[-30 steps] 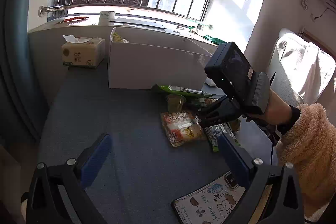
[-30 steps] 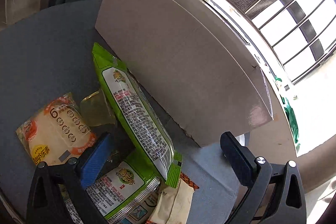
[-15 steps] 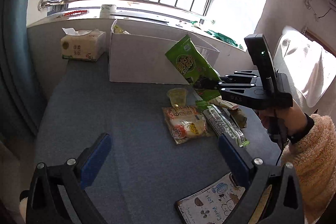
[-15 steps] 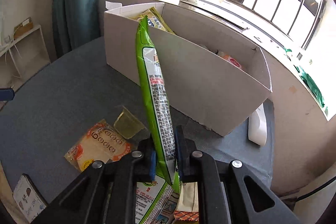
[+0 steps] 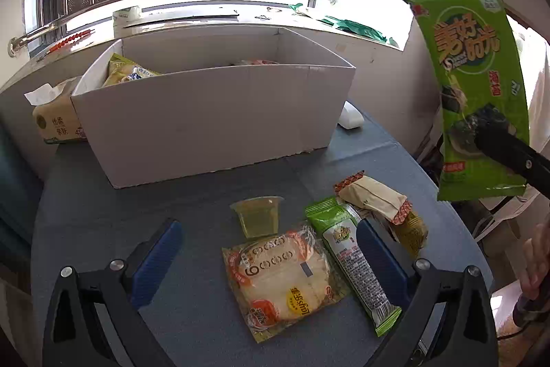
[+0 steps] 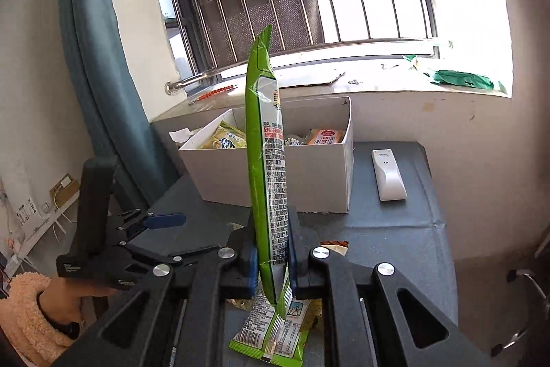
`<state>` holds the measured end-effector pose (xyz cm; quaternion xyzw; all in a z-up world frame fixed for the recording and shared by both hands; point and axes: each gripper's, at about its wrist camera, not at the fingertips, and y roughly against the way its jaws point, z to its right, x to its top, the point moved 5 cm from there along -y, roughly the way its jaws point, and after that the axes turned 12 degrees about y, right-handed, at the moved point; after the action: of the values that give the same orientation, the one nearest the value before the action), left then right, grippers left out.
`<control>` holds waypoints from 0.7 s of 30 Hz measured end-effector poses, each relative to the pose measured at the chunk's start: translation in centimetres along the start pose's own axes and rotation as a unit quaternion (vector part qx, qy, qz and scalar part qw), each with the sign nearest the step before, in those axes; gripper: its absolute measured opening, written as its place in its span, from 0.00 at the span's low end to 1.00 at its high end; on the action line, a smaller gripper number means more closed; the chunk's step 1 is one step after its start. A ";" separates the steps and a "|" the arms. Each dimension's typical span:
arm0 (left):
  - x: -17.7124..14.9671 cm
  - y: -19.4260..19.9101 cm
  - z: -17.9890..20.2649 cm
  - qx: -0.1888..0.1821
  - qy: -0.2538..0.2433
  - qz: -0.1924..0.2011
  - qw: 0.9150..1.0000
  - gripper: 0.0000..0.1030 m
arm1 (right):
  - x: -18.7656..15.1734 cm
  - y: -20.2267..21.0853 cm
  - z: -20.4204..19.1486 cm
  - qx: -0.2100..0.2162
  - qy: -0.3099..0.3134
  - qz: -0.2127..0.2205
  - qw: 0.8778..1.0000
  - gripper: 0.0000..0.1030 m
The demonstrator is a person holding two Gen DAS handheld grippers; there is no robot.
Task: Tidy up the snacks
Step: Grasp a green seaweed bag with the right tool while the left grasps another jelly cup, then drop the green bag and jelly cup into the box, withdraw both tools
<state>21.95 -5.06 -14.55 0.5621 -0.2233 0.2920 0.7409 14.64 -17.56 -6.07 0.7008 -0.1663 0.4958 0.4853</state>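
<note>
My right gripper (image 6: 271,255) is shut on a green seaweed snack bag (image 6: 268,167) and holds it upright, high above the table; the bag also shows at the right of the left wrist view (image 5: 474,85). The white cardboard box (image 5: 213,119) stands at the back with several snacks inside. My left gripper (image 5: 268,250) is open and empty, low over the table. Between its fingers lie a round bread pack (image 5: 282,274), a jelly cup (image 5: 257,215) and a long green packet (image 5: 350,260). A brown wrapped snack (image 5: 374,198) lies beyond.
A tissue pack (image 5: 55,122) sits left of the box. A white remote (image 6: 388,174) lies right of the box on the blue-grey table (image 5: 113,208). The windowsill and barred window run behind. The table edge is close on the right.
My right gripper has lifted the green bag from just above the table to high up at the right. My left gripper has moved forward, closer to the snacks and the box.
</note>
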 end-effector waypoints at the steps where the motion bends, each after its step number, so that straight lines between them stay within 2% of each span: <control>1: 0.5 -1.4 0.1 0.002 -0.010 -0.006 1.000 1.00 | -0.1 0.6 0.2 -0.005 -0.004 0.004 1.000 0.13; 3: 0.9 -4.2 -0.3 0.036 -0.011 -0.037 0.999 0.96 | -1.0 1.6 0.7 -0.002 -0.024 0.003 1.000 0.13; 4: 1.0 -5.2 -0.5 0.041 -0.009 -0.051 0.998 0.94 | -1.4 1.9 1.0 -0.005 -0.030 0.002 1.000 0.13; 7: 0.9 -6.8 -1.3 0.039 -0.003 -0.069 0.997 0.77 | -2.6 2.7 1.4 -0.014 -0.035 -0.005 0.999 0.13; 8: 0.9 -7.0 -1.3 0.027 -0.005 -0.074 0.997 0.47 | -3.0 2.8 1.5 -0.014 -0.036 -0.007 0.999 0.13; 12: 0.9 -6.0 -1.8 0.018 -0.005 -0.060 0.998 0.48 | -3.9 2.4 1.8 -0.005 -0.049 -0.011 0.999 0.13; 17: 1.9 -1.4 -1.9 -0.008 -0.019 -0.001 1.000 0.48 | -3.7 1.7 1.7 0.004 -0.056 -0.009 0.998 0.13; 21: 3.5 3.4 -2.4 -0.038 -0.002 0.050 0.998 0.48 | -2.7 0.7 1.0 0.021 -0.058 -0.005 0.998 0.13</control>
<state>22.21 -1.42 -10.55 0.5218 -0.2636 0.3190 0.7460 13.50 -19.40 -8.04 0.7393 -0.1797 0.4555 0.4623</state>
